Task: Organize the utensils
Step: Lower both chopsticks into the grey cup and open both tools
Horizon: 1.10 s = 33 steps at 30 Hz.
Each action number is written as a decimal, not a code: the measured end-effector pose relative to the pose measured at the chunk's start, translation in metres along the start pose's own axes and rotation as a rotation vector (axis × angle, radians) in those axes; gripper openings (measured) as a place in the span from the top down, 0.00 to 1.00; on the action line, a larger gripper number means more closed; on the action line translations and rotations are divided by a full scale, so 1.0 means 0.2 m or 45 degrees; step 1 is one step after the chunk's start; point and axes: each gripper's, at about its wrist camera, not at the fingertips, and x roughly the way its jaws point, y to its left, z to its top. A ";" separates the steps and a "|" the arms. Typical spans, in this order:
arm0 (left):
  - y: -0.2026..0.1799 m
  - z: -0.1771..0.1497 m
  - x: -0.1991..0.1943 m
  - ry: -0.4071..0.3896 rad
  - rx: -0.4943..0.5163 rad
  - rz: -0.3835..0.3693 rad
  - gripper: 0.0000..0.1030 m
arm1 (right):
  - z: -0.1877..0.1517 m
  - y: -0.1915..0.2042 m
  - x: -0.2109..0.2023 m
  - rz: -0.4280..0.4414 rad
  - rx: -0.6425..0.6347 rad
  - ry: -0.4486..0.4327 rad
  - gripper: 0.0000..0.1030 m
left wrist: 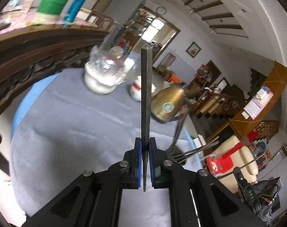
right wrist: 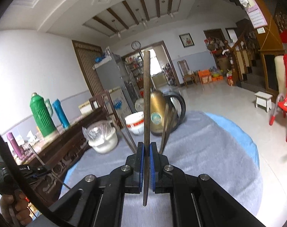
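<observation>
In the left wrist view, the left gripper point(left wrist: 145, 162) has its jaws pinching a dark chopstick point(left wrist: 145, 98), which stands up between the blue pads point(left wrist: 139, 166) and reaches past their tips toward the room beyond. Below lies the surface point(left wrist: 67, 132), covered with a grey cloth. The gold kettle point(left wrist: 169, 102) stands at the far side of this surface, just right of the held chopstick. Left of the kettle is a small white cat figure point(left wrist: 135, 92), partly hidden by the chopstick, and further left a white pot point(left wrist: 99, 81) covered with clear plastic. Near the kettle's base, to the right of the jaws, several more chopsticks point(left wrist: 192, 149) fan out, blurred.

In the right wrist view, the right gripper point(right wrist: 146, 162) likewise has its jaws clamped on a brownish chopstick point(right wrist: 146, 104), held upright in front of the gold kettle point(right wrist: 158, 117). Left of the kettle sit a white bowl with a red band point(right wrist: 134, 123) and the plastic-covered white pot point(right wrist: 103, 138). Blurred chopsticks point(right wrist: 167, 128) lean just right of the held one, in front of the kettle. At the far left, a hand point(right wrist: 12, 206) grips the other black gripper point(right wrist: 20, 172), from which a thin chopstick point(right wrist: 48, 168) sticks out.
</observation>
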 end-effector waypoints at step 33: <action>-0.54 0.23 0.33 -0.072 0.135 -0.202 0.93 | 0.30 -0.02 0.12 0.040 0.021 -0.201 0.94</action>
